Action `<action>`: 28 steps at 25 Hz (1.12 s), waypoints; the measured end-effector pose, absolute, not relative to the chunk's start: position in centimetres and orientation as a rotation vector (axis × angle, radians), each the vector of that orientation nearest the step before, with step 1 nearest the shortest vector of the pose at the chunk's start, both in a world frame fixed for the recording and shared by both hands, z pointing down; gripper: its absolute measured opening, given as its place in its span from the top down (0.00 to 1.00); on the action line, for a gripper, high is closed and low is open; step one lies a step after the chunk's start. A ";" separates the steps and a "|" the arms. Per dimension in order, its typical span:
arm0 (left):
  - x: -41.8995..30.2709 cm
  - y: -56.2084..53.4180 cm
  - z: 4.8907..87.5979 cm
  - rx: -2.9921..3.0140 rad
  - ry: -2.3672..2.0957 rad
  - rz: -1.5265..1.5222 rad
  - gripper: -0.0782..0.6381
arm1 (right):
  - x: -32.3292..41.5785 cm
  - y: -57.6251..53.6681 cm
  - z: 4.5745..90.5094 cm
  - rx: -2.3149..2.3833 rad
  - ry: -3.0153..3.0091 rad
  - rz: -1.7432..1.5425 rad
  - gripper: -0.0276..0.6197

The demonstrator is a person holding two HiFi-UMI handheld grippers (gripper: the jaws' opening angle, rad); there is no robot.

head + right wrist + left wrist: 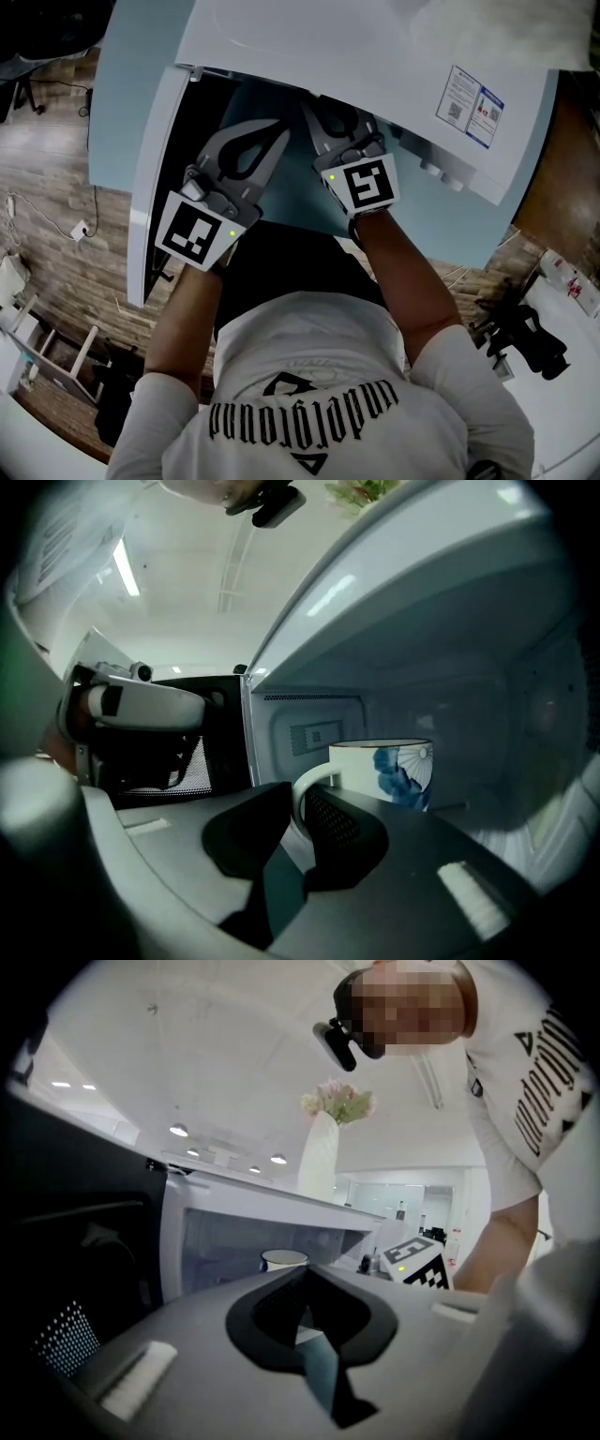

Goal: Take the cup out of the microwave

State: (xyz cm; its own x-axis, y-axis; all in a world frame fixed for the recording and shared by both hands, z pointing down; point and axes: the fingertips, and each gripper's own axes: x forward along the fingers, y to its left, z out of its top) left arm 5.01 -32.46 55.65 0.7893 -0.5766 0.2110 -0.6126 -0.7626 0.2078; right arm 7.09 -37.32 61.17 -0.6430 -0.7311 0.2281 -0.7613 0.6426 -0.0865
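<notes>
A white cup (394,771) with a blue flower print stands inside the open microwave (375,56). In the right gripper view its white handle (302,808) runs between the two jaws, and my right gripper (302,803) is shut on it. In the head view the right gripper (330,117) reaches under the microwave's top, which hides the cup. My left gripper (279,129) stays beside it at the opening, its tips together and holding nothing. From the left gripper (305,1274) view only the cup's rim (283,1259) shows, beyond the jaws.
The microwave door (155,178) is swung open on the left, close to my left gripper. A white vase with flowers (319,1162) stands on top of the microwave. The person's torso and arms fill the near side, above a wood floor (56,187).
</notes>
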 end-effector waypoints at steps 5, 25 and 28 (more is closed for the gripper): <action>5.1 -32.0 54.8 2.721 -0.938 0.188 0.82 | 7.3 -35.0 60.2 1.195 -2.708 0.262 0.88; 5.7 -27.5 48.4 2.804 -0.988 0.166 0.82 | 7.5 -25.2 55.0 1.050 -2.779 0.255 0.88; 6.0 -27.2 46.7 2.830 -0.982 0.155 0.82 | 7.6 -24.4 52.6 1.014 -2.808 0.211 0.88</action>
State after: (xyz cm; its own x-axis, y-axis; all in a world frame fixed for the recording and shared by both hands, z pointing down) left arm 6.03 -27.23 46.67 0.7814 -0.6074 0.1434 -0.6220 -0.7767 0.0994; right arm 7.64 -24.36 52.64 -0.7606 -0.6218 0.1867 -0.6427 0.7618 -0.0812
